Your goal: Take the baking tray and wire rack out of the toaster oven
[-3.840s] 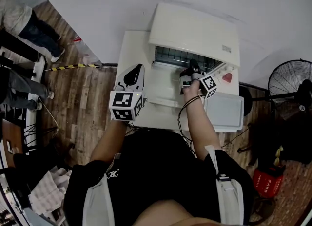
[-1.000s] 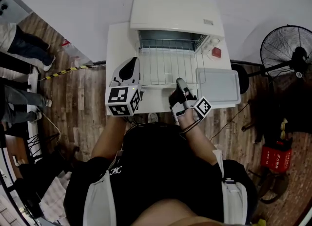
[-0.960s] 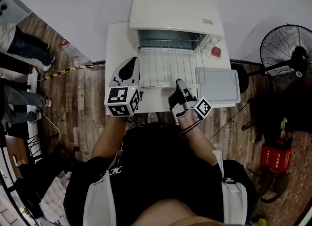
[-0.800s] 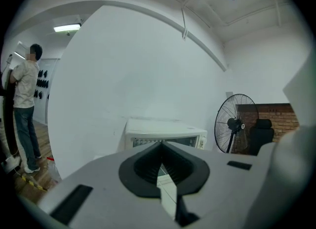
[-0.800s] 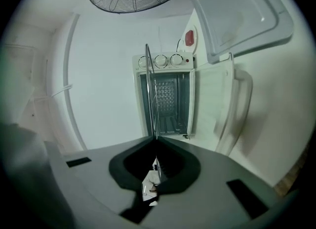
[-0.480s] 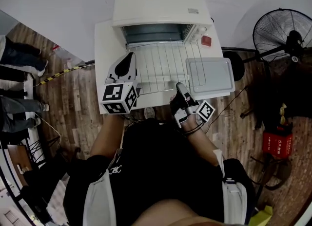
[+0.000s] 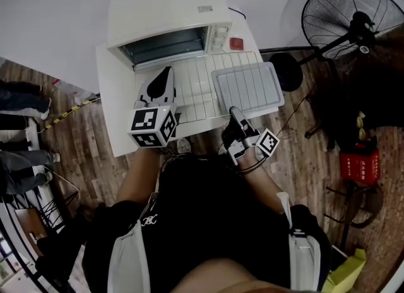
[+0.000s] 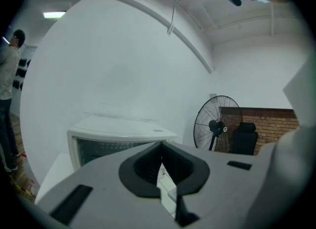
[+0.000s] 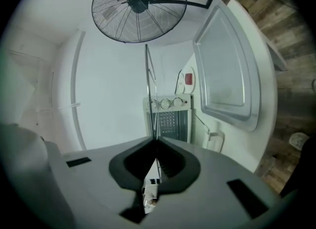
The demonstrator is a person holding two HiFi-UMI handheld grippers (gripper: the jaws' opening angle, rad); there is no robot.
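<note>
The white toaster oven (image 7: 169,19) stands open at the back of the white table (image 7: 110,105). Its wire rack (image 7: 196,93) lies drawn out in front of the opening, level over the table. My right gripper (image 7: 232,110) is shut on the rack's near edge; in the right gripper view the rack (image 9: 147,75) shows as a thin wire line running out of my right gripper (image 9: 157,141). The grey baking tray (image 7: 247,88) rests on the table beside the rack, at the right. My left gripper (image 7: 166,74) hovers shut and empty over the rack's left side, facing the oven (image 8: 116,136).
A standing fan (image 7: 344,14) is on the floor right of the table, also seen in the left gripper view (image 8: 217,124). People's legs (image 7: 19,89) show at the far left on the wood floor. A red container (image 7: 352,165) sits at the right.
The wire rack has come further out of the oven toward me with the right gripper. Both grippers have moved, and the head view has swung, so the table now sits tilted.
</note>
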